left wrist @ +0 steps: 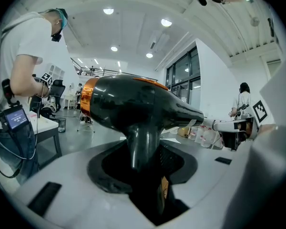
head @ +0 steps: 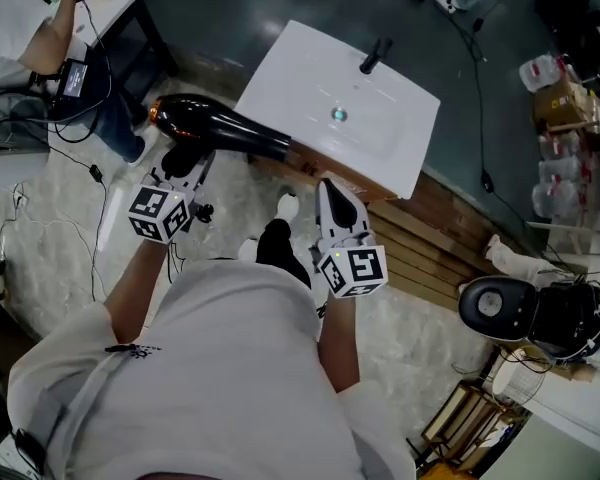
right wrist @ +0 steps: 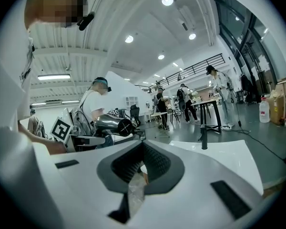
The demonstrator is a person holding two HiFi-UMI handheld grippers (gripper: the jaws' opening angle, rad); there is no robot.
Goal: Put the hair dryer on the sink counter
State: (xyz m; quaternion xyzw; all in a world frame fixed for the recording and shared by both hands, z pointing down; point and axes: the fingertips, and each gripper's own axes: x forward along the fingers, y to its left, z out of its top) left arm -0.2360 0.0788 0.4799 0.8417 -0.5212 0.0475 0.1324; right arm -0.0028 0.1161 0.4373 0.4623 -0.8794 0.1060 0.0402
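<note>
The hair dryer (head: 220,126) is black with an orange band at its back, and hangs in the air just left of the white sink counter (head: 300,83), its nozzle toward the counter's front edge. My left gripper (head: 185,163) is shut on its handle. In the left gripper view the handle (left wrist: 142,144) stands upright between the pads, with the body across the top. My right gripper (head: 330,190) hovers by the counter's near edge, jaws together and nothing in them. The right gripper view shows the dryer (right wrist: 113,124) at left and the counter (right wrist: 224,152) ahead.
A black faucet (head: 375,55) and a drain (head: 338,115) mark the basin. The sink stands on a wooden pallet (head: 450,238). A person works at a table (head: 120,3) at the upper left. Cables cross the floor at left. Water jugs (head: 545,71) stand at the far right.
</note>
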